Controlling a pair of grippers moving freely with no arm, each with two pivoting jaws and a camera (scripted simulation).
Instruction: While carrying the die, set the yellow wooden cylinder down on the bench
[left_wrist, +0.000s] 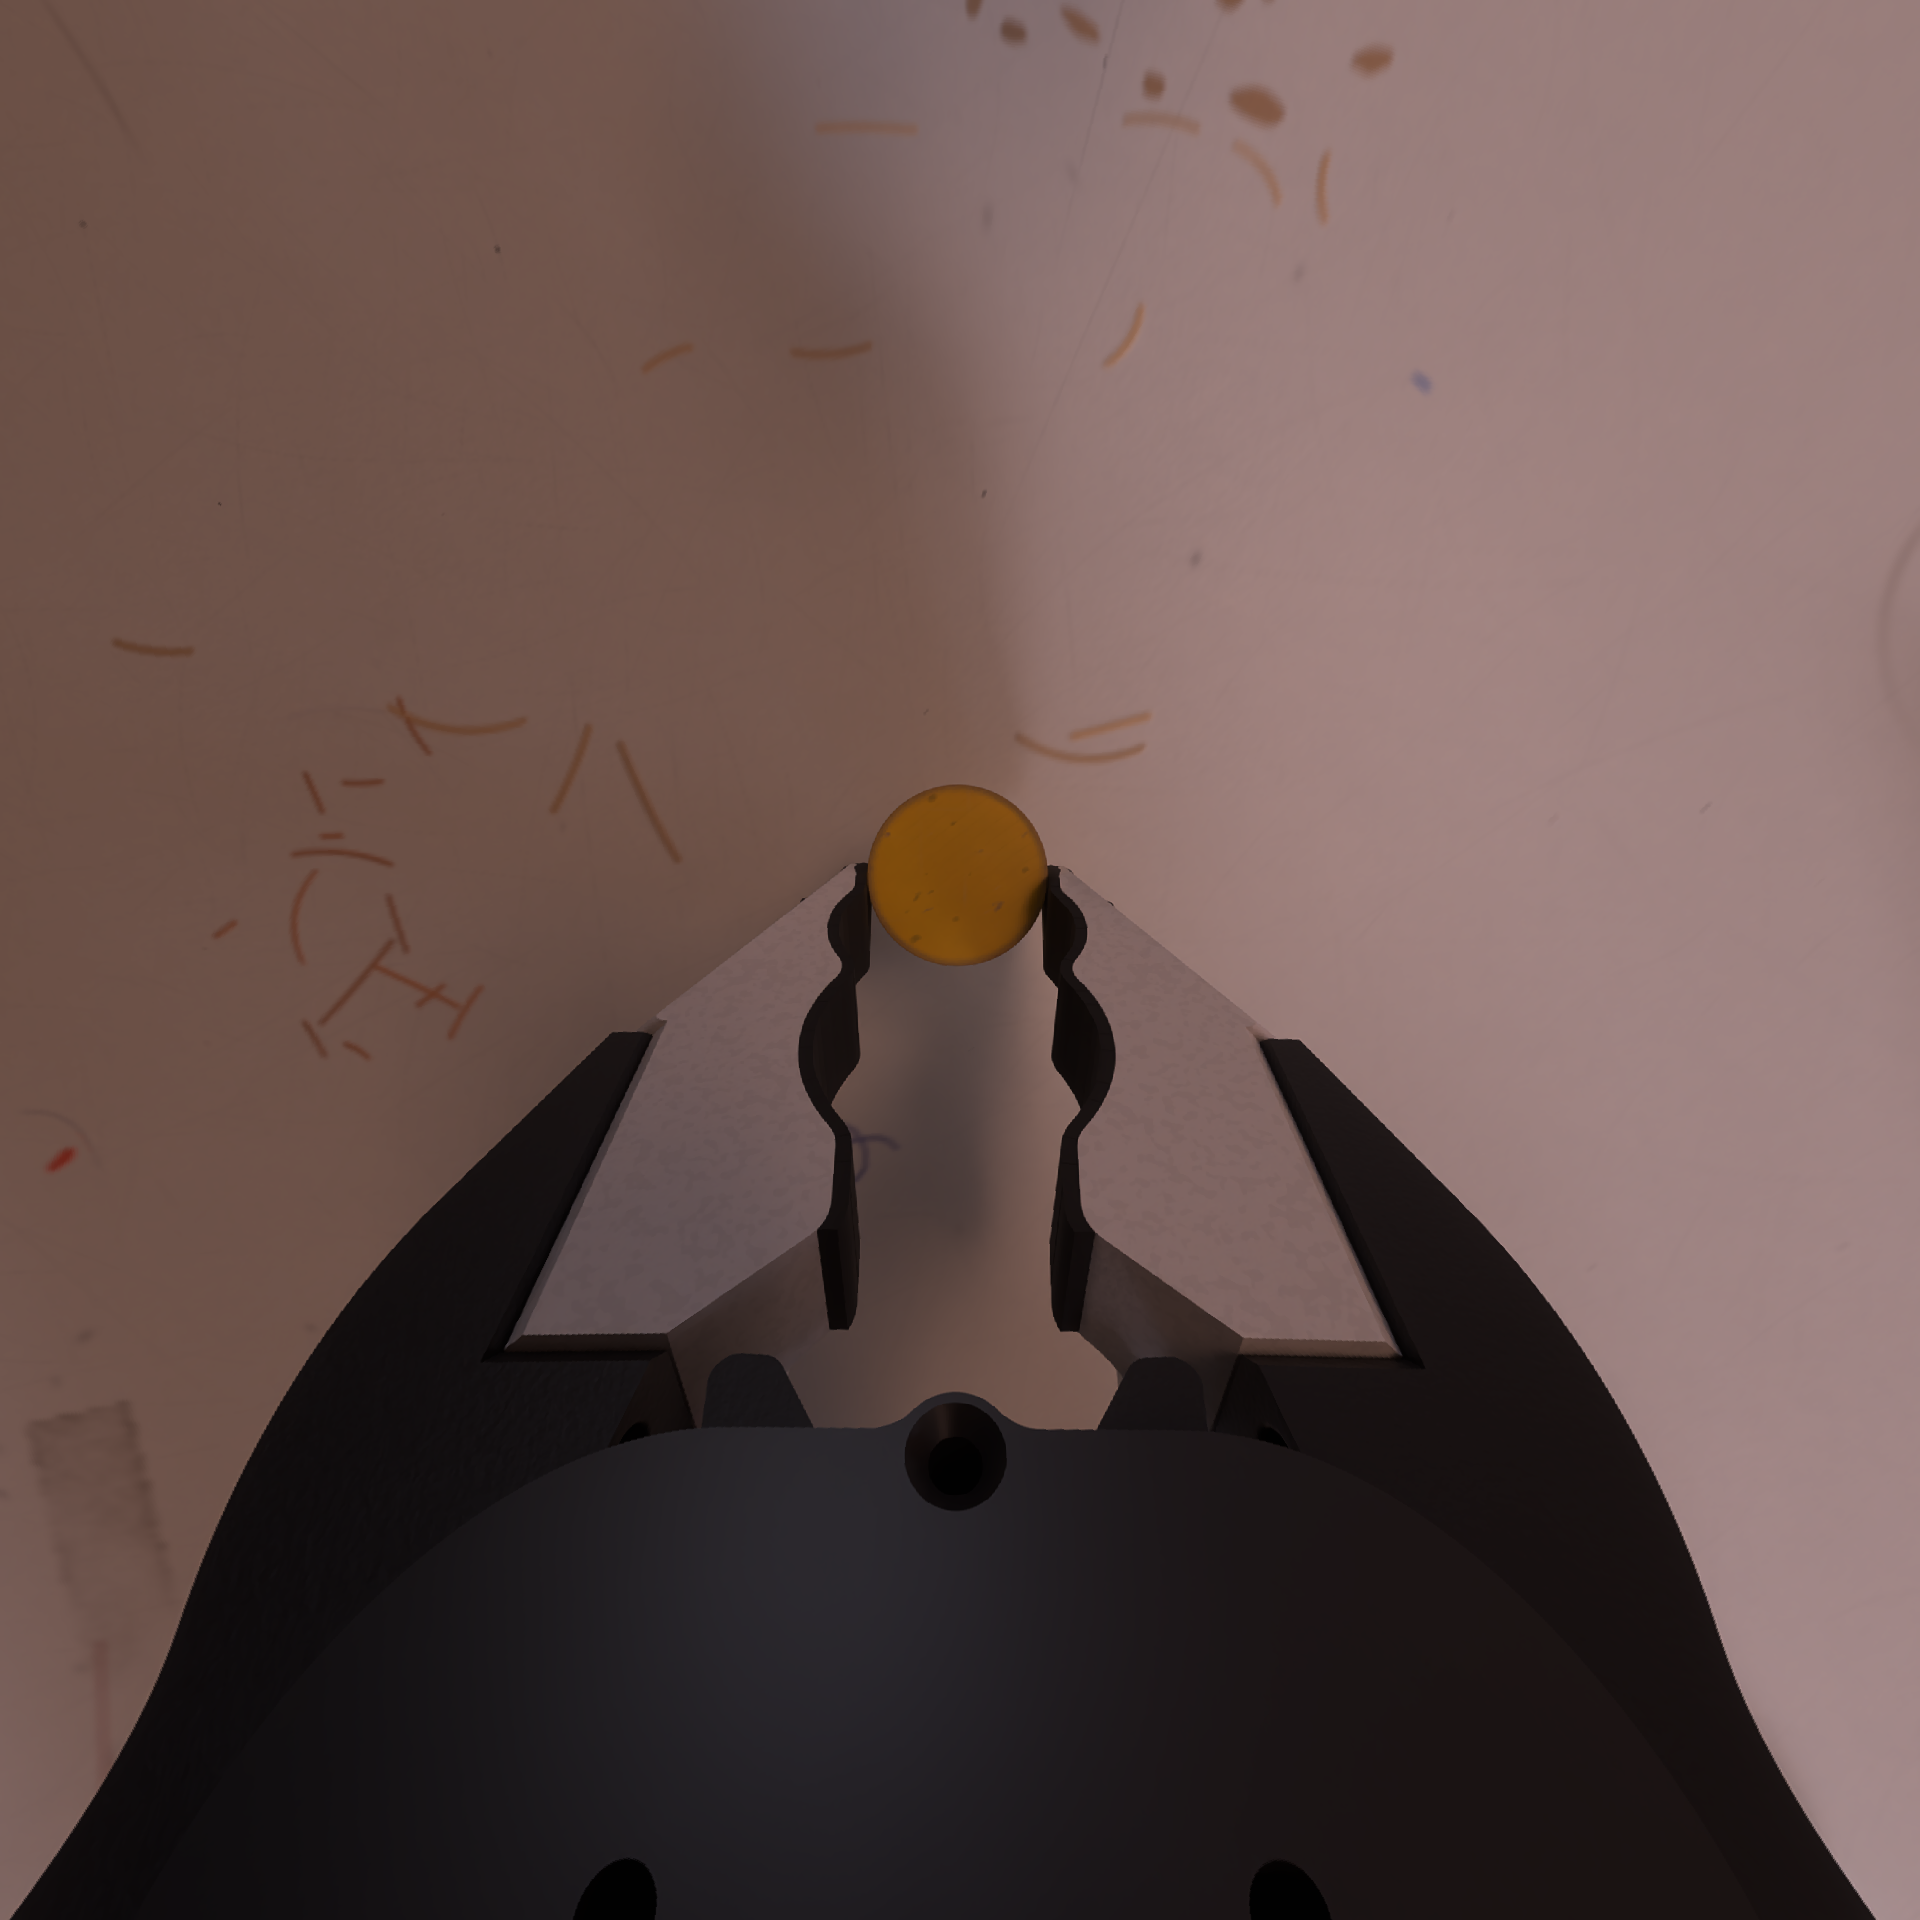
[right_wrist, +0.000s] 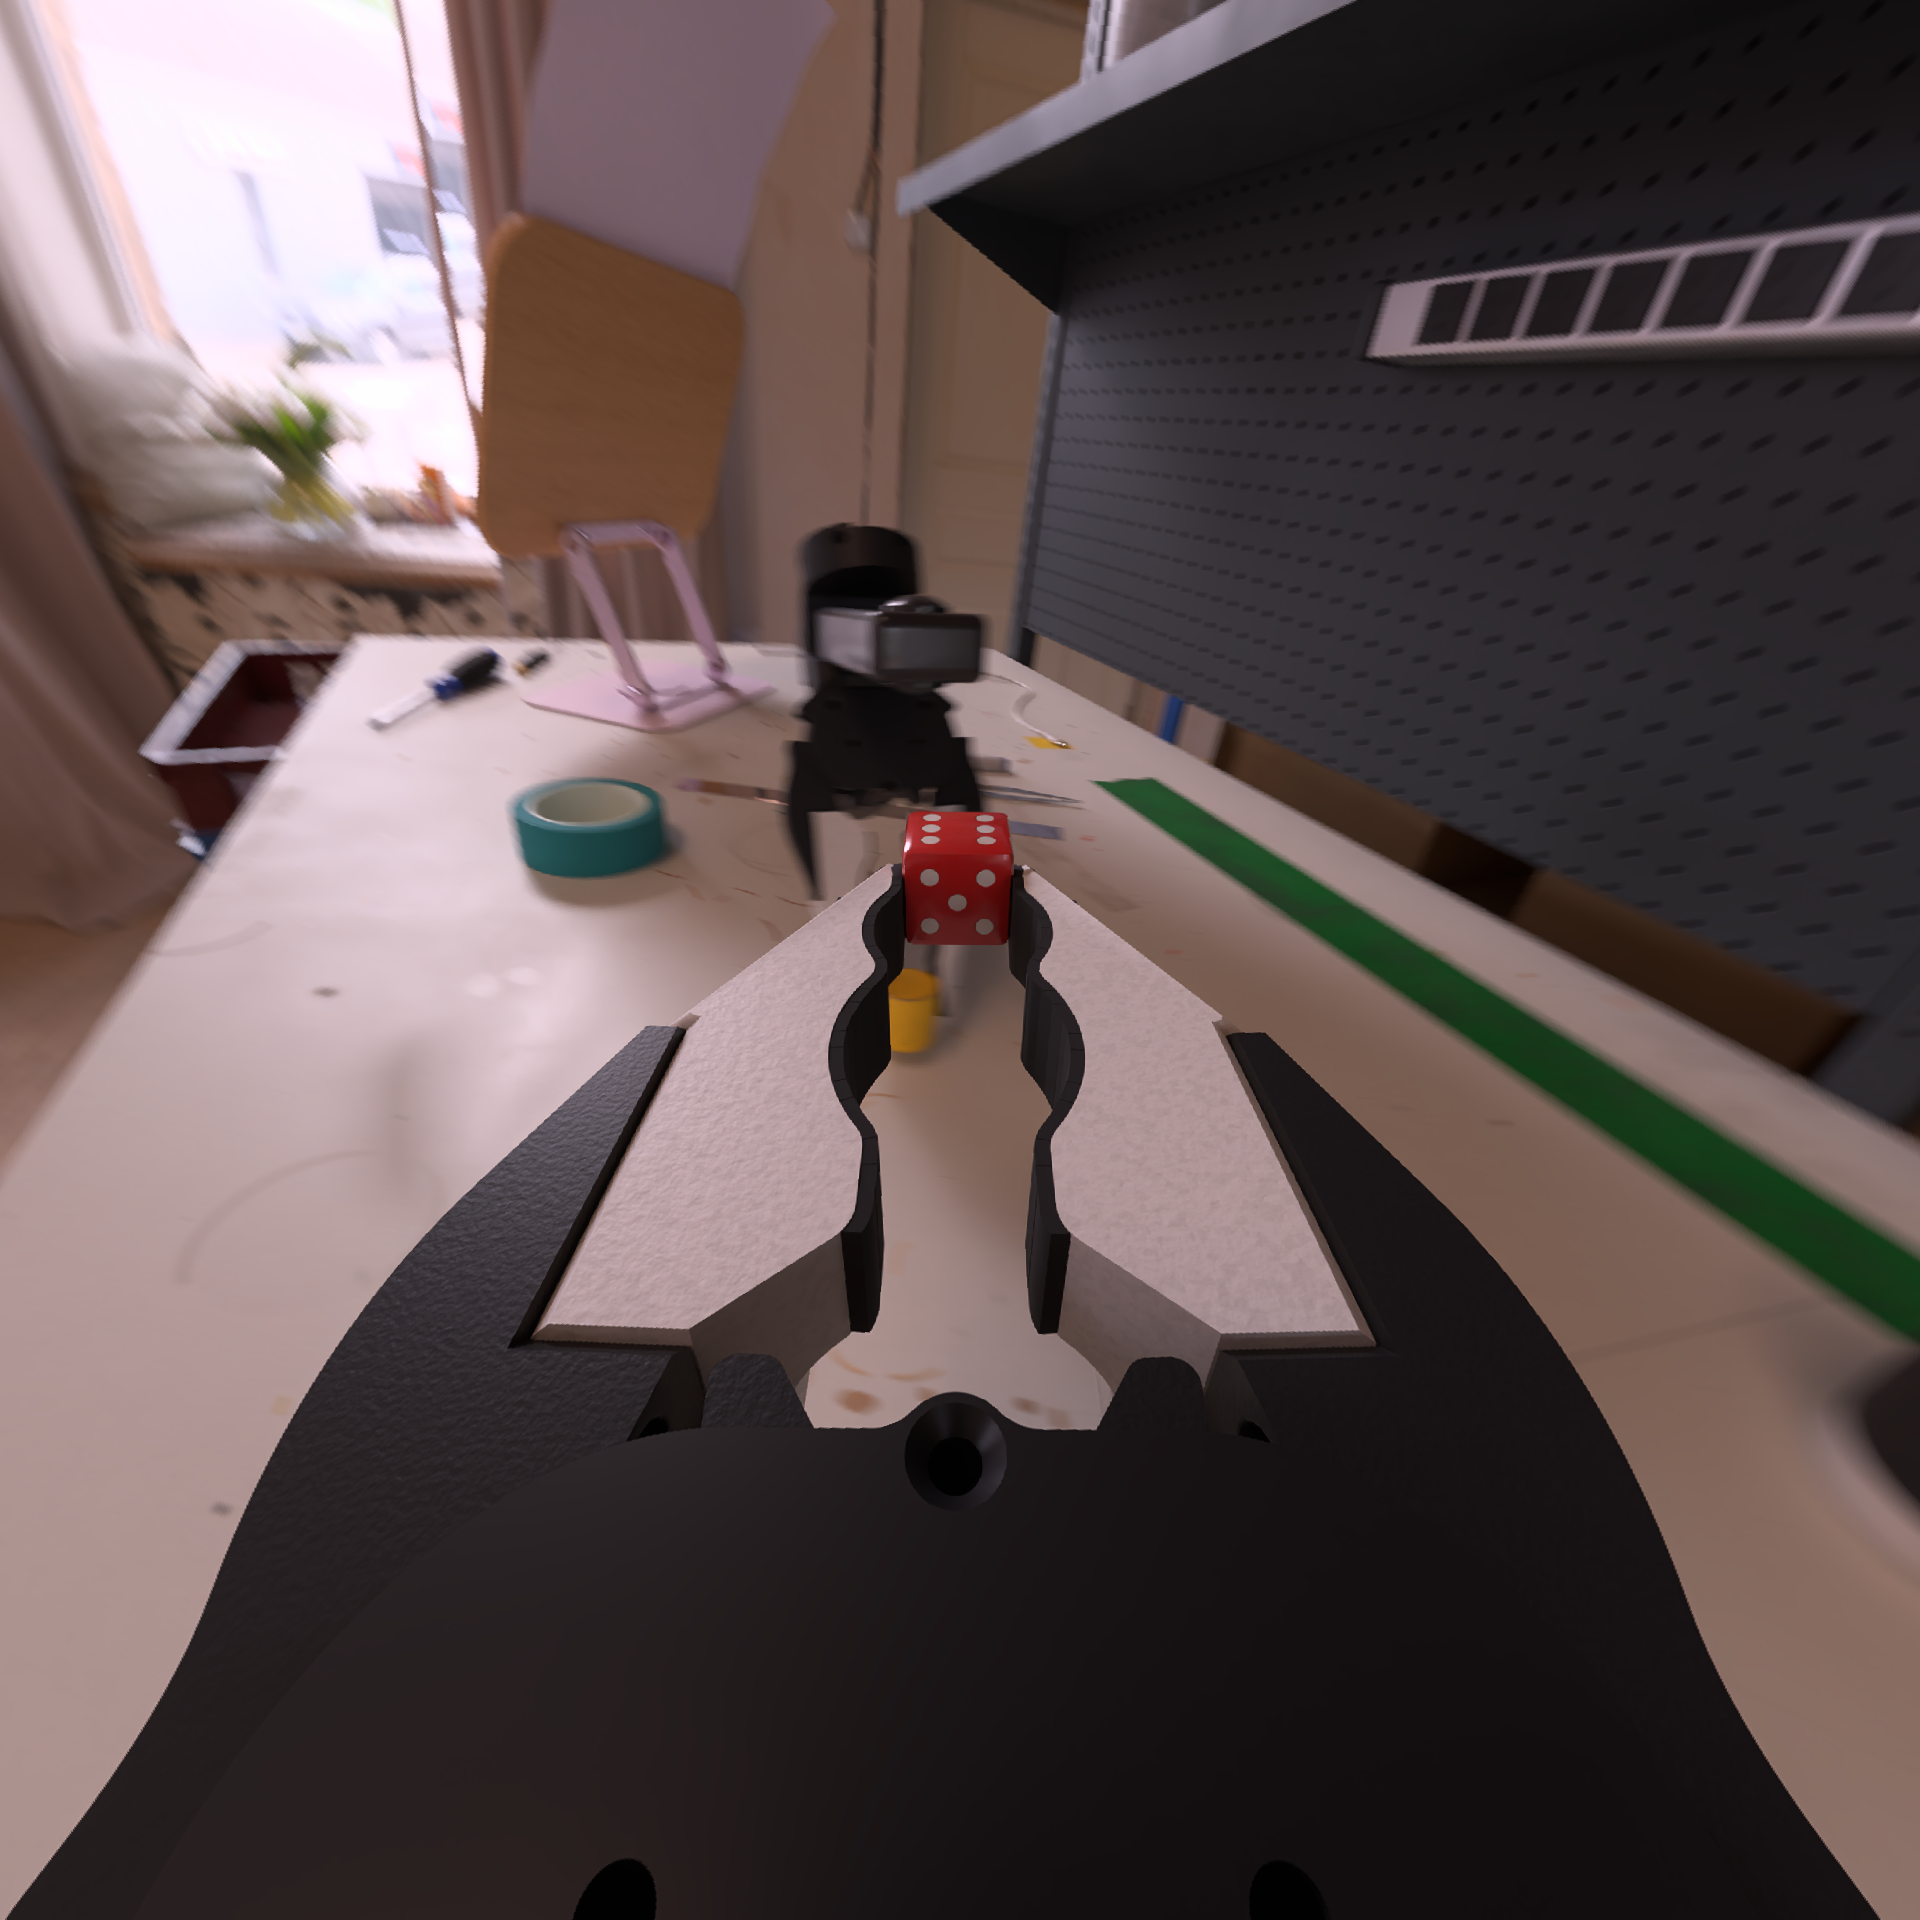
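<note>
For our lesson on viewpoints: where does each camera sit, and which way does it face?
Left wrist view: on the left gripper, facing straight down at the bench; its two fingers frame the yellow cylinder.
Right wrist view: on the right gripper, facing along the bench towards a window; its fingers hold the red die.
Shared: the cylinder and bench; the right view also shows the left gripper.

In the right wrist view the left gripper (right_wrist: 883, 821) is blurred at frame centre, and the die (right_wrist: 956, 878) and a finger (right_wrist: 873, 997) hide part of the cylinder (right_wrist: 914, 1010). The upper-left window (right_wrist: 260, 208) and plant (right_wrist: 291, 436) are blurred; the frame's right edge cuts the green strip (right_wrist: 1507, 1049).
</note>
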